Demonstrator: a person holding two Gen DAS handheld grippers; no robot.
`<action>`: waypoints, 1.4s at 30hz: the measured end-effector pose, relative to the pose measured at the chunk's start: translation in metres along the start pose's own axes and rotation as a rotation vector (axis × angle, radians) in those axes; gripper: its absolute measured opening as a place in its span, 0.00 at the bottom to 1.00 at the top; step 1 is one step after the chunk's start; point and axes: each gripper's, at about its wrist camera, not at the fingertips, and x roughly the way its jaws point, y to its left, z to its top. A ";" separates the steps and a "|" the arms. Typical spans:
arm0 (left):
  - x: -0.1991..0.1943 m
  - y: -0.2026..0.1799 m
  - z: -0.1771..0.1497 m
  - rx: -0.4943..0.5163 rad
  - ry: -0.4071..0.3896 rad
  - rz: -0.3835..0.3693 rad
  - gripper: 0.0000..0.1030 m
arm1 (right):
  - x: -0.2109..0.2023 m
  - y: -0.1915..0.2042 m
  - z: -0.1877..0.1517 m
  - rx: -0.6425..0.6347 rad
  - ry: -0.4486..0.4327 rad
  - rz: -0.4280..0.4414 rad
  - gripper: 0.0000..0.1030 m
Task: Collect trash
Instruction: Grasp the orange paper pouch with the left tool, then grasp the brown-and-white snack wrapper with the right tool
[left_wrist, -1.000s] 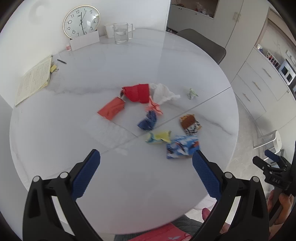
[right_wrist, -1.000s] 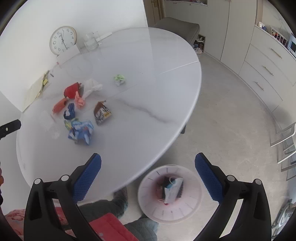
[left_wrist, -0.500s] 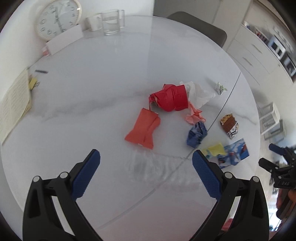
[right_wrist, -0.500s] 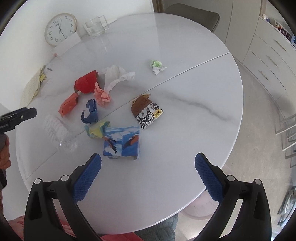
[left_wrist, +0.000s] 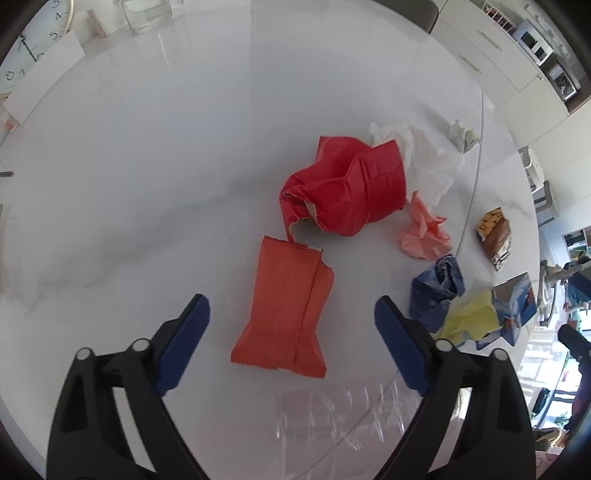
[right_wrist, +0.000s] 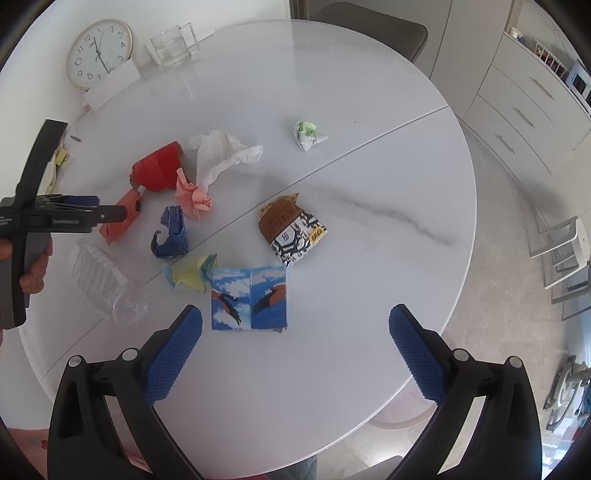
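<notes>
Scattered litter covers a round white marble counter (right_wrist: 369, 177). The left tool (left_wrist: 291, 325) hangs over a flat orange wrapper (left_wrist: 288, 306), its jaws closing with the wrapper between them but untouched. A crumpled red packet (left_wrist: 351, 188) lies just beyond, a clear plastic bag (left_wrist: 332, 413) nearer the camera. The right tool (right_wrist: 295, 343) gapes empty above a blue bird-print packet (right_wrist: 249, 297); a brown snack wrapper (right_wrist: 291, 229) and white tissue (right_wrist: 221, 155) lie farther off.
</notes>
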 end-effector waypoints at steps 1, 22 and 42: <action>0.006 -0.001 0.002 0.005 0.020 0.009 0.80 | 0.002 0.000 0.004 0.000 -0.002 0.005 0.98; -0.036 0.017 0.001 -0.126 -0.064 -0.010 0.37 | 0.088 -0.012 0.067 -0.108 0.072 0.058 0.95; -0.037 0.020 -0.007 -0.166 -0.065 -0.005 0.37 | 0.064 0.038 0.094 -0.237 -0.003 0.149 0.38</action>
